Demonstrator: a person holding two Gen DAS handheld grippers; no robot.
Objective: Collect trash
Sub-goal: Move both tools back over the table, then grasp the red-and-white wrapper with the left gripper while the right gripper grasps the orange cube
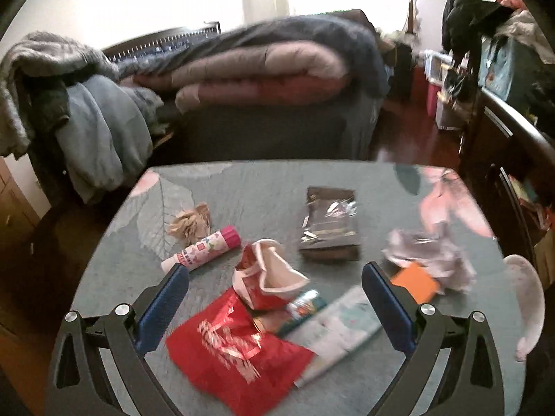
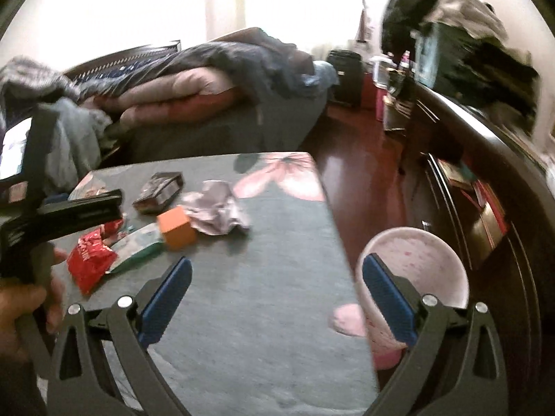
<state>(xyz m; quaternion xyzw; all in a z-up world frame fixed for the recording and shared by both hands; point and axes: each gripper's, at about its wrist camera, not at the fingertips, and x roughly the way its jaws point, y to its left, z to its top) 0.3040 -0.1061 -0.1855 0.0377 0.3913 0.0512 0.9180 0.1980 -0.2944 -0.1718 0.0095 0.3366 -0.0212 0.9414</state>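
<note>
Left gripper (image 1: 275, 277): jaws spread wide, nothing between the pads, hovering above the litter on the tabletop (image 1: 242, 187).
Right gripper (image 2: 277, 277): jaws spread wide, empty, straddling the tabletop's right edge.
Trash, left wrist view: red foil wrapper (image 1: 236, 353) nearest, torn red-and-white packet (image 1: 267, 277) just behind it, small teal wrapper (image 1: 305, 306) and pale flat packet (image 1: 340, 329) to the right, dark foil pouch (image 1: 329, 228) farther back, crumpled grey paper (image 1: 430, 256) at right, crumpled brown paper (image 1: 189, 223) at left.
Seen only from left wrist: pink-capped glue stick (image 1: 203, 248) lying beside the brown paper; the brown paper itself.
Seen only from right wrist: person's hand (image 2: 24, 308) gripping the black body of the other gripper at the left edge; inside of the pink bin (image 2: 416, 260), pale and speckled, standing off the tabletop's right side.
Bin, left wrist view: only a curved pale rim at far right.
Orange block (image 1: 414, 282): touching the grey paper in both views; a clear cube from the right wrist.
Writing: white print on the red foil wrapper, blurred, unreadable; printed pattern on the glue stick, no legible words; pouch label too blurred to read.
Background: bed (image 1: 260, 69) with folded quilts behind the tabletop, reddish wooden floor (image 2: 364, 180) at right.
</note>
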